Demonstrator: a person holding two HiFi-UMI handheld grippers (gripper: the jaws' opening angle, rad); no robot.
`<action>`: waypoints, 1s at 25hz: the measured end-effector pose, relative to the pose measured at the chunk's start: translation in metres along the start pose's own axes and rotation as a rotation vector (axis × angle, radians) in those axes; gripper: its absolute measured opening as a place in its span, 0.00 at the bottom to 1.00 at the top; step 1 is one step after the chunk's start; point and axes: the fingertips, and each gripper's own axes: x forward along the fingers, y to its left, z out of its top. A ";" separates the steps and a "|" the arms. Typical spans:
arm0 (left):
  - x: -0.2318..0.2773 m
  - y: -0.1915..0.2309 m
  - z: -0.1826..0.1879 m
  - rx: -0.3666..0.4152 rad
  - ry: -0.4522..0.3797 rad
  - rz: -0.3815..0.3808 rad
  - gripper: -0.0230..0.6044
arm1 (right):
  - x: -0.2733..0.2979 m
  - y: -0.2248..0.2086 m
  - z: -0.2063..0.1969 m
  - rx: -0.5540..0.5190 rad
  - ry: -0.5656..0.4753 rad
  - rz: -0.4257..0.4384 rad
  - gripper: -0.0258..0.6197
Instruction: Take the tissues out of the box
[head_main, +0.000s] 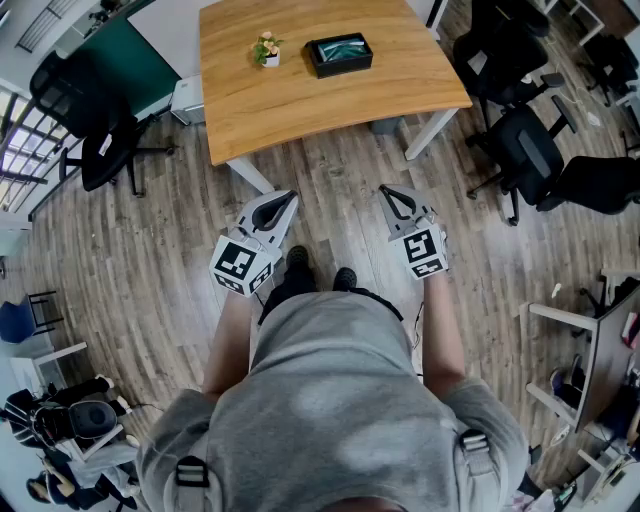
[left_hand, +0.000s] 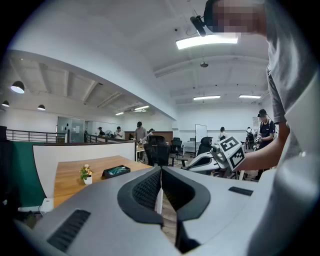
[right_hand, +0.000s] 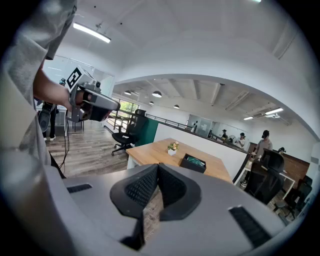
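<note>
A black tissue box (head_main: 338, 54) with a green top lies on the wooden table (head_main: 300, 100), far ahead of me; it also shows small in the left gripper view as the tissue box (left_hand: 116, 171) and in the right gripper view as the tissue box (right_hand: 193, 163). My left gripper (head_main: 291, 196) and right gripper (head_main: 384, 190) hang over the floor, short of the table's near edge. Both are shut with nothing between their jaws. In the left gripper view my left gripper (left_hand: 160, 169) has its pads pressed together; my right gripper (right_hand: 157, 166) looks the same.
A small potted flower (head_main: 266, 49) stands left of the box. Black office chairs (head_main: 525, 150) crowd the right side and another chair (head_main: 100, 140) stands at the left. White table legs (head_main: 250, 175) stand just ahead of the grippers. People stand in the background.
</note>
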 end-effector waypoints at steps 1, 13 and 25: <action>0.000 -0.001 0.000 0.000 0.000 0.001 0.07 | -0.001 0.001 0.000 -0.001 0.000 0.001 0.05; -0.006 -0.008 -0.004 0.009 0.019 0.007 0.07 | -0.009 0.006 0.000 0.009 -0.009 -0.017 0.05; 0.001 -0.021 0.001 -0.002 -0.013 -0.031 0.10 | -0.016 0.005 0.002 0.054 -0.048 0.009 0.18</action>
